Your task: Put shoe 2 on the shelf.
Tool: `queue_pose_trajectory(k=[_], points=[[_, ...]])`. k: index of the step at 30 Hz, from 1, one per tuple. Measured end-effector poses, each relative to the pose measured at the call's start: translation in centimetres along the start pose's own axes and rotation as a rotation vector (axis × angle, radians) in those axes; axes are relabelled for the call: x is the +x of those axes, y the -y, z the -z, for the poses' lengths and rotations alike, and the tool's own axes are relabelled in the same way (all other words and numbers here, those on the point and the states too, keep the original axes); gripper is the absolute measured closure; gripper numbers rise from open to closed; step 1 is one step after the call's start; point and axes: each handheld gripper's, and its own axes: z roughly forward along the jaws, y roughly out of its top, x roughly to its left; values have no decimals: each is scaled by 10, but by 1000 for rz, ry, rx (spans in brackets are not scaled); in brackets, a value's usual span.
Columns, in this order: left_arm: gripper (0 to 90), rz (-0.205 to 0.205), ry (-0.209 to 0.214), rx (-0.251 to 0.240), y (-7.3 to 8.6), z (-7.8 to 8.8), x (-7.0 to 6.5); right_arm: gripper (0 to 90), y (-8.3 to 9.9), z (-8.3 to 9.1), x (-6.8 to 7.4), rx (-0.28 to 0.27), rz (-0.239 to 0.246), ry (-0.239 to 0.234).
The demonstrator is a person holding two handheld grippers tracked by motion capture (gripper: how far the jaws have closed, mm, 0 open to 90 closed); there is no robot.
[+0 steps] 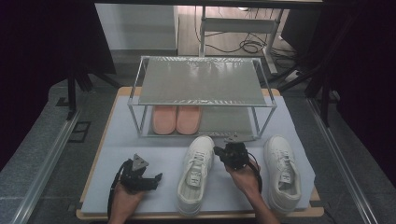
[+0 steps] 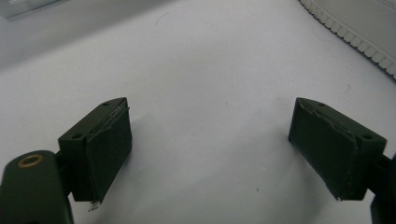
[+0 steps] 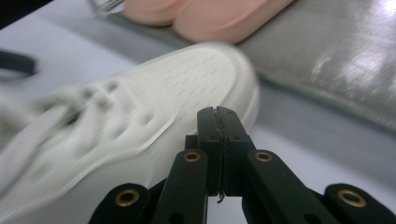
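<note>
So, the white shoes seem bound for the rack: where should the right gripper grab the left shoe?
Probably the collar rim of the left shoe, from above. The shoe stands upright with its opening facing up, so the thin rim suits two jaws. The right gripper, shut beside it, must open first.

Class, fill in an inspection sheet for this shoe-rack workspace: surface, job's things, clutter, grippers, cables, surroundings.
Surface: pale grey mat on a wooden board.
Job's things: two white lace-up sneakers, one beside the right gripper, the other at the right; two-tier metal shoe rack; pink slippers on its lower shelf.
Clutter: nothing seen.
Grippers: left gripper open, empty; right gripper shut, empty.
Cables: black cables on the floor behind.
Surroundings: dark.
</note>
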Motion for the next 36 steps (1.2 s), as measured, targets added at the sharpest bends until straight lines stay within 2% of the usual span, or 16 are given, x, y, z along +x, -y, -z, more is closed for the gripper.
queue_pose_trajectory(k=[3, 7, 8, 10, 12, 17, 18, 19, 23, 24, 25, 27, 28, 31, 34, 36], points=[[136, 4, -1, -4, 0, 0, 0, 896, 5, 8, 3, 5, 1, -25], [135, 0, 0, 1, 0, 0, 0, 894, 17, 29, 13, 10, 5, -83], [136, 0, 0, 1, 0, 0, 0, 894, 17, 29, 13, 10, 5, -83], [135, 0, 0, 1, 0, 0, 0, 894, 22, 39, 21, 17, 8, -118], [135, -1, 0, 2, 0, 0, 0, 894, 23, 42, 24, 17, 14, -129], [135, -1, 0, 2, 0, 0, 0, 893, 24, 57, 42, 21, 41, -203], [135, -1, 0, 2, 0, 0, 0, 893, 24, 57, 42, 21, 41, -203], [135, 0, 0, 1, 0, 0, 0, 894, 24, 58, 49, 24, 53, -228], [135, 0, 1, 1, 0, 0, 0, 893, 22, 61, 62, 24, 74, -274], [135, 0, 1, 1, 0, 0, 0, 893, 22, 61, 62, 24, 74, -274], [135, 0, 1, 1, 0, 0, 0, 893, 19, 63, 68, 19, 88, -303], [135, 0, 2, 1, 0, 0, 0, 893, 19, 63, 71, 20, 90, -313], [135, 0, 1, 1, 0, 0, 0, 891, 17, 60, 78, 27, 103, -337], [135, 0, 1, 0, 0, 0, 0, 887, 17, 52, 84, 44, 114, -367], [135, 0, 1, 0, 0, 0, 0, 884, 19, 44, 88, 64, 124, -373], [135, 1, 1, 0, 0, 0, 0, 893, 22, 41, 88, 83, 139, -344]])
